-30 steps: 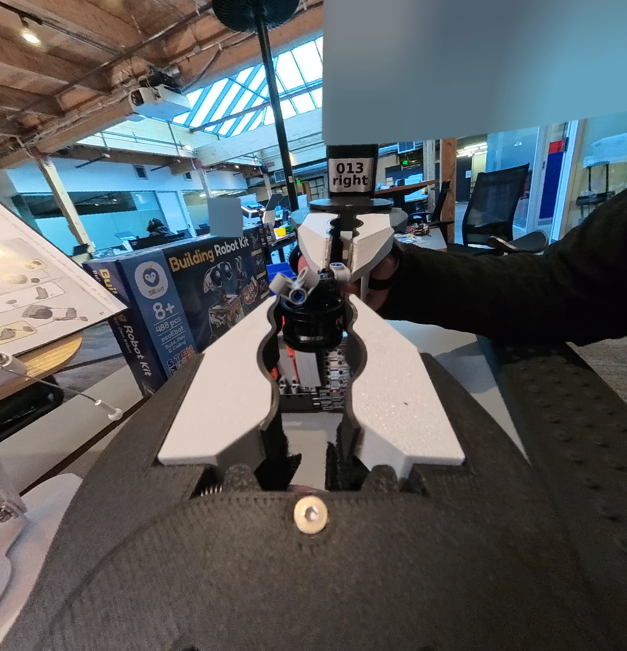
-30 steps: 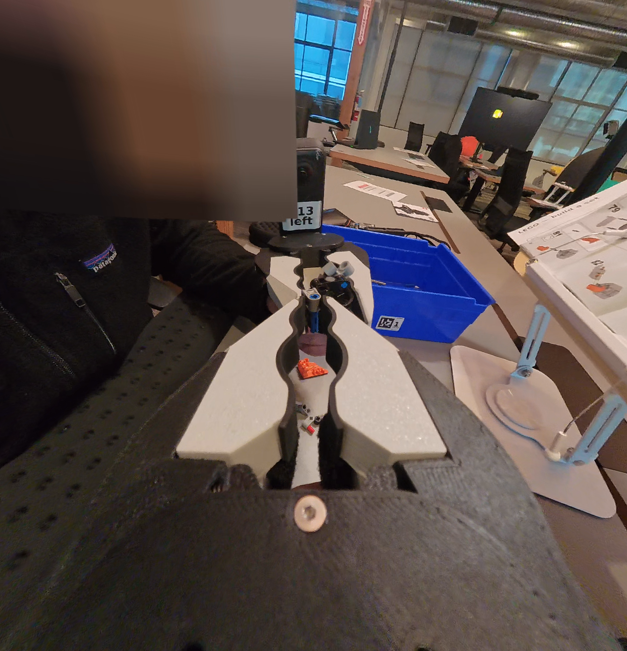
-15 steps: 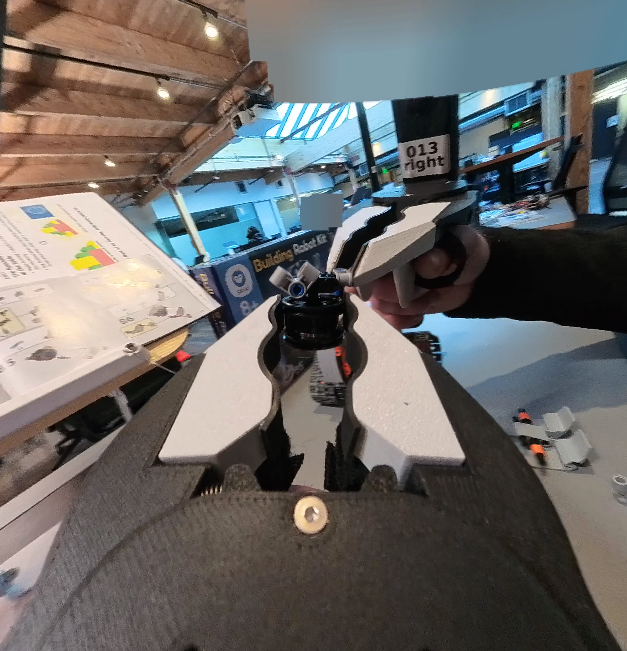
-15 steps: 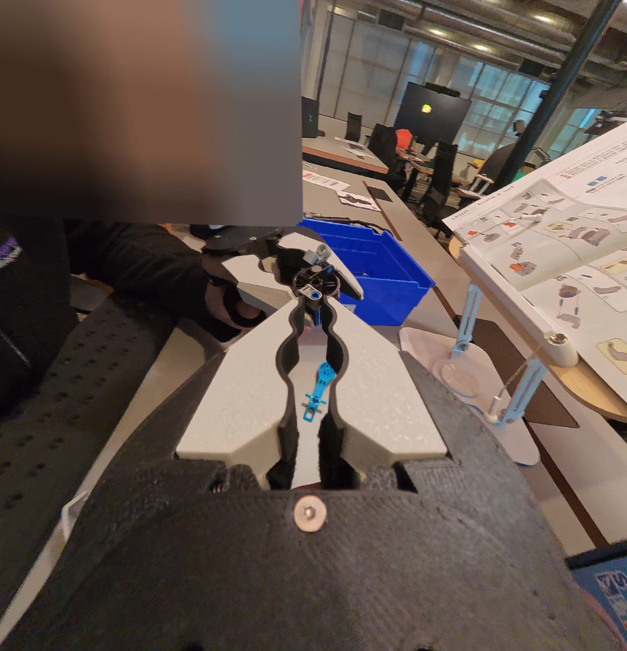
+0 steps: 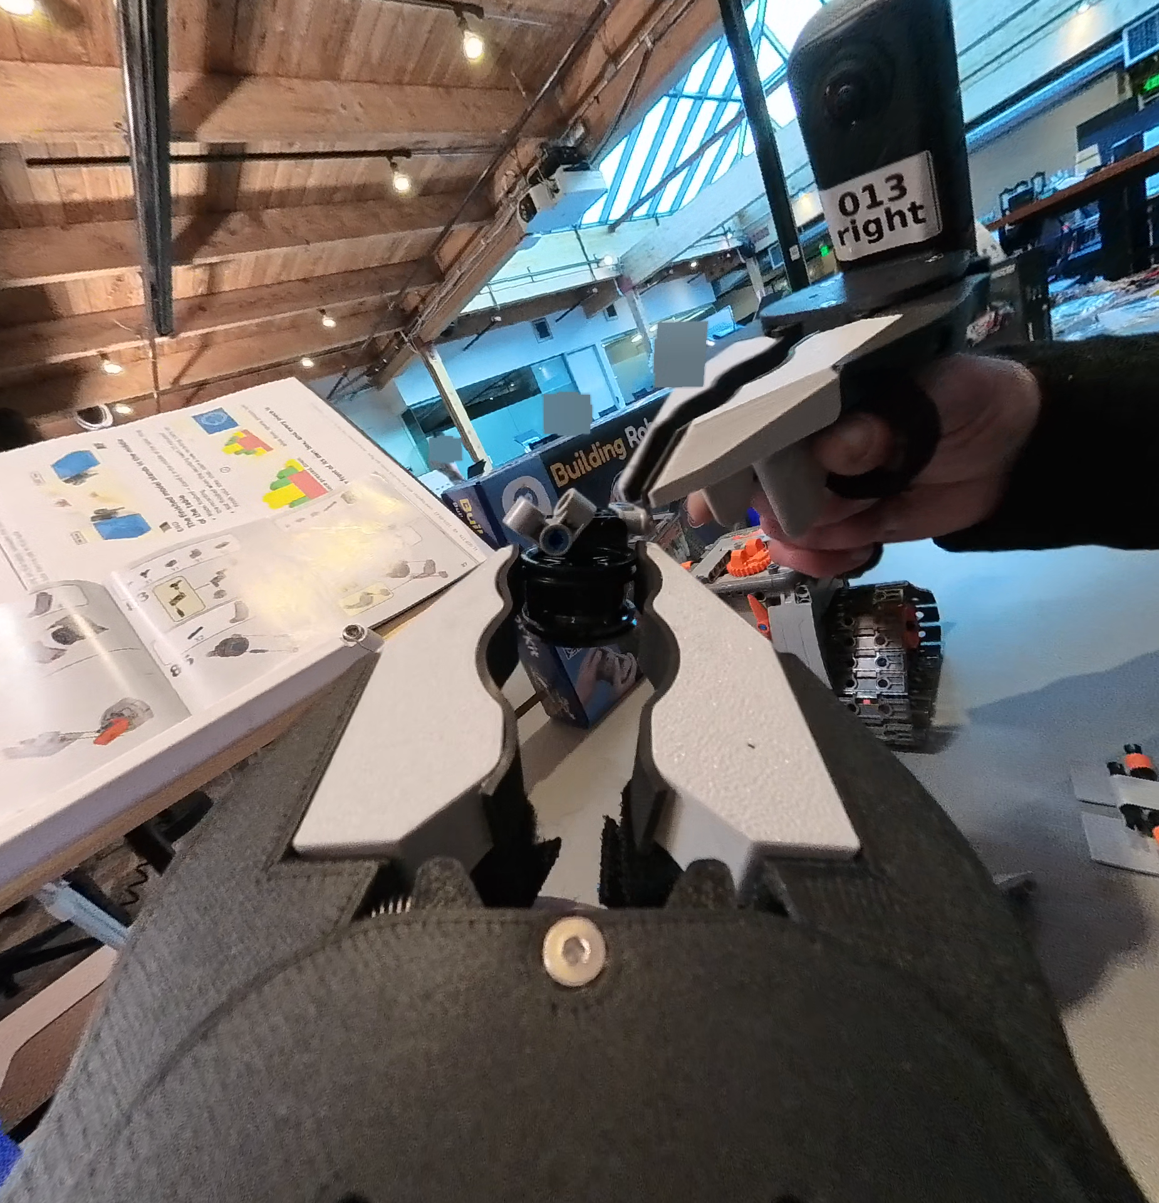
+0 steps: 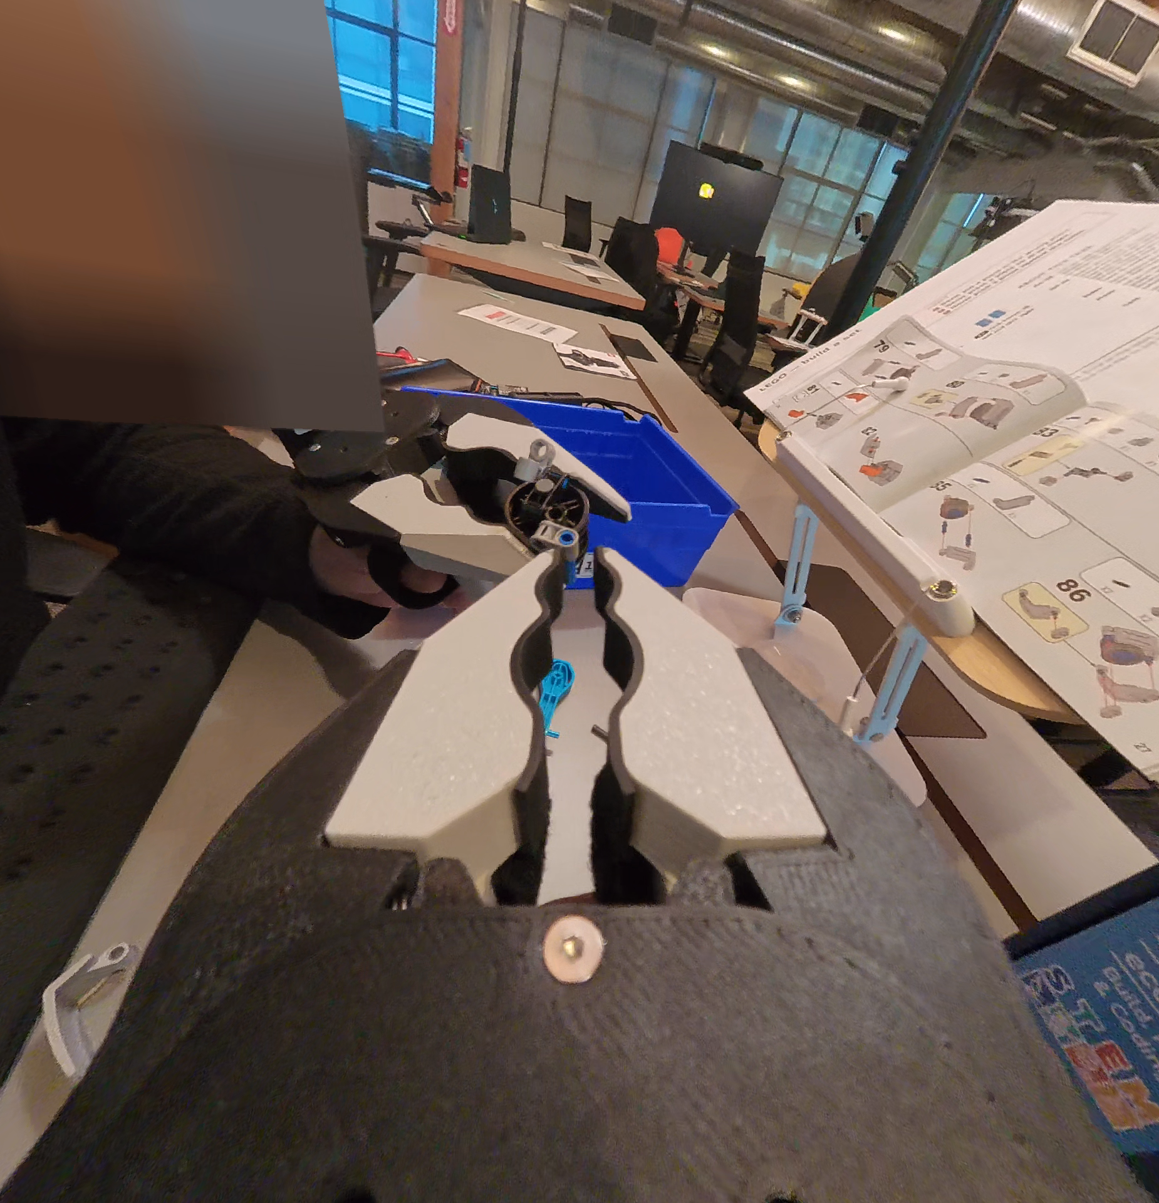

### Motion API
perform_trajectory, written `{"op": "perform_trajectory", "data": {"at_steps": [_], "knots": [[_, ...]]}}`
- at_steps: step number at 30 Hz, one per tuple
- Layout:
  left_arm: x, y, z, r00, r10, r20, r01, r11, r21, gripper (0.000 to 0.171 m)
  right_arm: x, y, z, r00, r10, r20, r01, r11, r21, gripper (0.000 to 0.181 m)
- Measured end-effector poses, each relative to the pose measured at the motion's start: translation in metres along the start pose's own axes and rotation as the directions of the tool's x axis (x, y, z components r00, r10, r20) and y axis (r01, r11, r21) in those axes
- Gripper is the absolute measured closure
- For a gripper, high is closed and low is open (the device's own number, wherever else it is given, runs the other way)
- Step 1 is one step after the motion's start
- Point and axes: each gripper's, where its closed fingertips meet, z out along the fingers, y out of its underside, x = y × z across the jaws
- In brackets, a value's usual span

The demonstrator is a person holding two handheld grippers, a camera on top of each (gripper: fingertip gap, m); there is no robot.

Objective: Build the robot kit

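Note:
My left gripper is shut on a black round wheel-like part with grey connectors on top, held above the table. My right gripper is nearly shut around a thin blue pin that meets a grey connector on the wheel's rim. In the left wrist view the right gripper reaches in from the upper right, its tips touching the wheel's top. In the right wrist view the left gripper comes in from the left, held by a hand.
An open instruction booklet leans on a stand. A blue bin stands behind. A tracked model and a dark blue kit box stand on the table. A blue part, bagged parts and a grey piece lie loose. My two grippers' fingertips are within a few centimetres of each other. From either gripper's tips it is about 20 cm to the tracked model.
Both grippers have swung together with the wheel still held. The right gripper has shifted from straight ahead to the upper right of the left wrist view. The booklet has come into fuller view.

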Motion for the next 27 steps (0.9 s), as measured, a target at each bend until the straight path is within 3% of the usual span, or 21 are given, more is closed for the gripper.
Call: {"op": "perform_trajectory", "data": {"at_steps": [9,14,18,21,27], "knots": [[0.008,-0.001,0.002,0.999,-0.001,-0.034,0.002,1.0,0.023,0.141,-0.016,0.002,0.009,0.997,-0.068,0.02,0.069,0.995,-0.067,0.16],[0.007,-0.001,0.002,0.988,0.154,0.013,-0.154,0.988,0.009,0.141,-0.015,-0.003,0.012,0.988,-0.148,-0.041,0.144,0.987,-0.076,0.157],[0.011,0.002,0.004,0.966,0.255,0.032,-0.255,0.967,-0.027,0.141,-0.025,-0.008,0.021,0.947,-0.307,-0.098,0.298,0.95,-0.097,0.167],[0.009,0.006,0.005,0.967,0.254,0.037,-0.251,0.966,-0.054,0.141,-0.021,-0.003,0.026,0.89,-0.421,-0.175,0.393,0.903,-0.172,0.174],[0.005,0.005,0.004,0.967,0.25,0.054,-0.247,0.967,-0.058,0.141,-0.023,-0.006,0.029,0.851,-0.478,-0.219,0.443,0.876,-0.189,0.176]]}}
